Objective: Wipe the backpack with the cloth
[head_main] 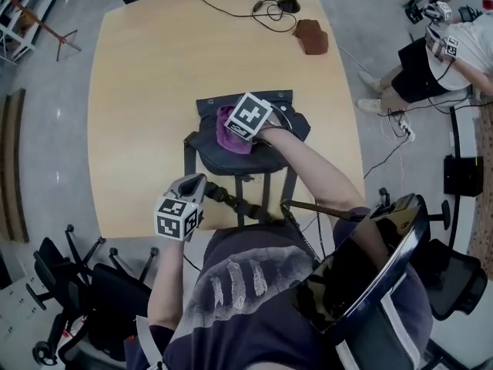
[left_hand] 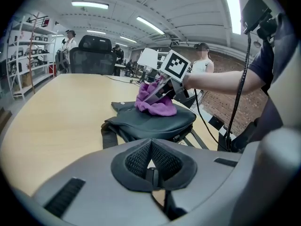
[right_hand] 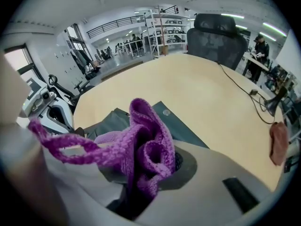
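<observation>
- Left hand-held gripper [left_hand: 150, 163]: positioned at the near edge of the surface [head_main: 146, 83], in front of the backpack. The jaws are closed together, with a dark strap [head_main: 228, 200] of the backpack clamped between the pads.
- Backpack [head_main: 223, 159]: dark blue-grey, lying flat on the light wooden surface near its front edge. Its straps trail over that edge toward the person.
- Cloth [head_main: 231, 135]: purple knit, bunched, resting on the upper face of the backpack, toward the left of it.
- Right hand-held gripper [right_hand: 155, 169]: located over the backpack, marker cube uppermost, with the jaws closed on the cloth. Folds and a loose loop of the cloth protrude beyond the jaws.
- Brown fabric item [head_main: 312, 36]: lies at the far right of the surface, well apart from the backpack, beside a black cable [head_main: 266, 14].
</observation>
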